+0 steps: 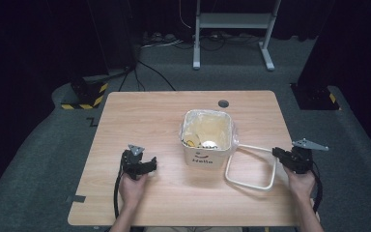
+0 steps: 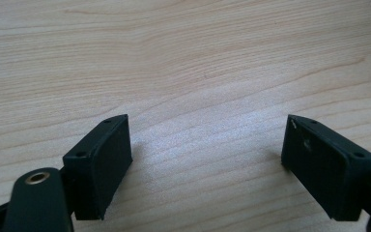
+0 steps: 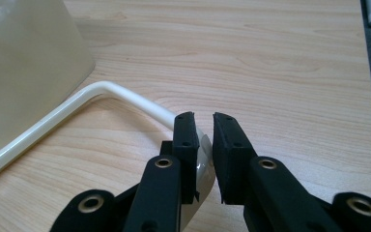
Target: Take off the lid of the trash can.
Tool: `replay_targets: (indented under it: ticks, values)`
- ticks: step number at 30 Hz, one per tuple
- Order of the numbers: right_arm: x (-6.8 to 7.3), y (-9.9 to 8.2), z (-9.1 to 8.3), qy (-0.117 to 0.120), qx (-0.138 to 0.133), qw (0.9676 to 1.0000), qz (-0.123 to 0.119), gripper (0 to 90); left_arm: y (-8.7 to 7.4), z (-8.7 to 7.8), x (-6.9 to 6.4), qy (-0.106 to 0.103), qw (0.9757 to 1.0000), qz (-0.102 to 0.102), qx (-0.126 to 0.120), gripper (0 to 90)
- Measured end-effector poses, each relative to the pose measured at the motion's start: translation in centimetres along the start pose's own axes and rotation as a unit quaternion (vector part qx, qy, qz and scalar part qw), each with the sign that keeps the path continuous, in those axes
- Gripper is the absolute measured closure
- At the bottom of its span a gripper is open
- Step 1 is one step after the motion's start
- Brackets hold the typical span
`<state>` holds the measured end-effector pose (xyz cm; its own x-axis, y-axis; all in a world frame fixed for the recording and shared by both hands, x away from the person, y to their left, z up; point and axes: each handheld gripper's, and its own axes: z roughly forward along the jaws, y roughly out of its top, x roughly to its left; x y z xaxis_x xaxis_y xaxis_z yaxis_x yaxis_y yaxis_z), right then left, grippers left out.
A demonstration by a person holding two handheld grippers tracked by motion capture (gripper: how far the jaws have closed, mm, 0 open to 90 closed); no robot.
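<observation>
The cream bin [image 1: 207,137] is standing upright near the middle of the desk [image 1: 140,111], lined with a thin plastic bag and printed "Hello" on its near face. Some small scraps are lying at its bottom. Its cream handle [image 1: 251,166] is hinging out from the bin's right side and lying flat on the desk as a rounded loop.

The right gripper [image 1: 285,155] is sitting low at the far right side of that loop, close to the desk's right edge. In the right gripper view the handle [image 3: 77,108] is running from beside the bin wall [image 3: 24,72] into the fingers [image 3: 186,140], which are clenched on it with a narrow slit showing between their tips.

The left gripper [image 1: 145,166] is resting on the desk to the left of the bin, well apart from it. In the left gripper view its fingers [image 2: 104,162] are standing released, wide apart, with bare wood between them.
</observation>
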<state>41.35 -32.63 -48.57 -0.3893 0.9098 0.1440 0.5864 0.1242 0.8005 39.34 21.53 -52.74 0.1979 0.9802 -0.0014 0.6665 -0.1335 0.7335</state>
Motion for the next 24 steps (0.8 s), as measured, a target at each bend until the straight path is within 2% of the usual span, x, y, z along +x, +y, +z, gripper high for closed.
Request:
replay_targets:
  ticks: [7, 16, 24]
  values:
    - [-0.2, -0.7, 1.2, -0.007, 0.012, 0.9999, 0.000, 80.2, 0.0, 0.0, 0.0, 0.000, 1.0000, -0.001, -0.001, 18.2]
    - [0.3, -1.5, 2.6, -0.036, 0.035, 0.9987, -0.009, 79.3, 0.0, 0.0, 0.0, 0.000, 1.0000, 0.000, 0.000, 18.2]
    - [0.9, -1.7, 2.9, -0.055, 0.032, 0.9979, -0.011, 74.0, 0.0, 0.0, 0.0, 0.000, 1.0000, 0.000, 0.000, 18.2]
